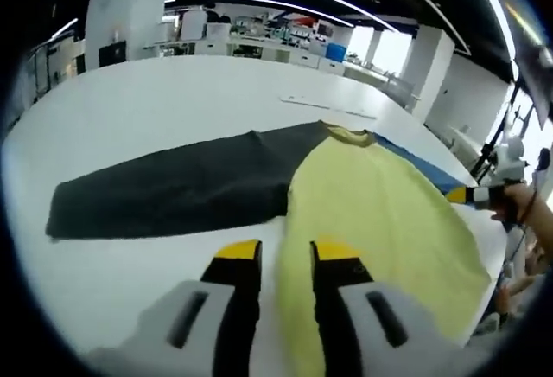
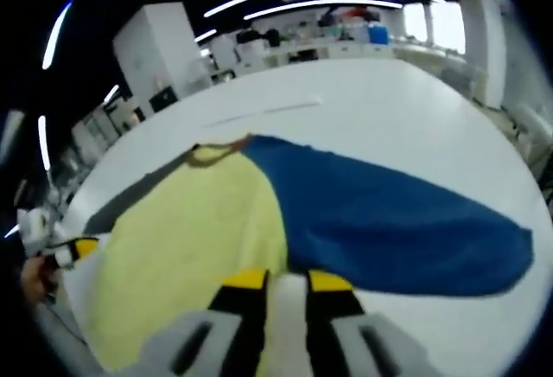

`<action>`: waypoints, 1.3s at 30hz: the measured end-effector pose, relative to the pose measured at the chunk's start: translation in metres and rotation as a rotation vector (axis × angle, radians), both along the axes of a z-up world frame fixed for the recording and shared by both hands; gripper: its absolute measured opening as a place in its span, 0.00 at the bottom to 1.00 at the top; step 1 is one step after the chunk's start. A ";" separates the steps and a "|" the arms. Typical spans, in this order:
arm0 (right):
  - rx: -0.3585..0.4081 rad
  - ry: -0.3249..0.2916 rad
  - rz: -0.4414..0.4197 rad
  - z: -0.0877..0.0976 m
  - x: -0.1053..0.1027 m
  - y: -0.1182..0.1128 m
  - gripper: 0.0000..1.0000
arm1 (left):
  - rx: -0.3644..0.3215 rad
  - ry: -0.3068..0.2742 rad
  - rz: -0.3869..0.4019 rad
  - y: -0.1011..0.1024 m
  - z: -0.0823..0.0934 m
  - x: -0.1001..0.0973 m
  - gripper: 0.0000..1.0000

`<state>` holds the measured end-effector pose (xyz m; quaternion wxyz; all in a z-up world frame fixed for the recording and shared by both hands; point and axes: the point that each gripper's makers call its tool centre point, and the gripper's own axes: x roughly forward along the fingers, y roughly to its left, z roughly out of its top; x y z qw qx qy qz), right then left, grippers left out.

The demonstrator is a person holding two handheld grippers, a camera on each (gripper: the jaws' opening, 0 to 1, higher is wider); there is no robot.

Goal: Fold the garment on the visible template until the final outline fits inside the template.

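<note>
In the left gripper view, the left gripper (image 1: 285, 256) rises from the bottom edge with its yellow-tipped jaws spread, a gap between them and nothing held. The jaw tips sit over the near edge of the garment (image 1: 371, 213), which lies flat on the white table (image 1: 155, 109). Whether the tips touch the cloth cannot be told.

The garment has a yellow body (image 1: 380, 221), a dark grey sleeve (image 1: 173, 191) stretched out to one side, and a blue sleeve (image 1: 419, 168) of which this view gives a narrow strip past the yellow panel. The collar (image 1: 350, 135) lies at the far end.

In the right gripper view, the right gripper (image 2: 287, 284) also stands with its jaws apart, tips over the seam where the yellow body (image 2: 190, 247) meets the blue sleeve (image 2: 389, 221). The blue sleeve lies fully spread. The grey sleeve (image 2: 130, 200) appears as a thin band beyond the yellow panel.

Each gripper enters the other view at the frame edge, small and blurred, held in a hand (image 1: 527, 208).

No template outline can be made out on the table. Beyond the table, shelving and desks (image 1: 251, 40) are blurred.
</note>
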<state>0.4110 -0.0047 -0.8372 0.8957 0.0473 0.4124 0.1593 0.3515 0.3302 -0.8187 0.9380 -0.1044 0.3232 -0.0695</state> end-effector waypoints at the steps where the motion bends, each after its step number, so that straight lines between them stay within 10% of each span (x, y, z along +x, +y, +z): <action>1: -0.001 -0.001 -0.004 0.000 0.001 -0.001 0.12 | -0.010 0.001 0.009 0.000 0.000 0.002 0.17; 39: 0.001 0.005 -0.121 -0.008 0.003 0.004 0.00 | -0.187 0.031 0.158 -0.003 -0.020 0.042 0.10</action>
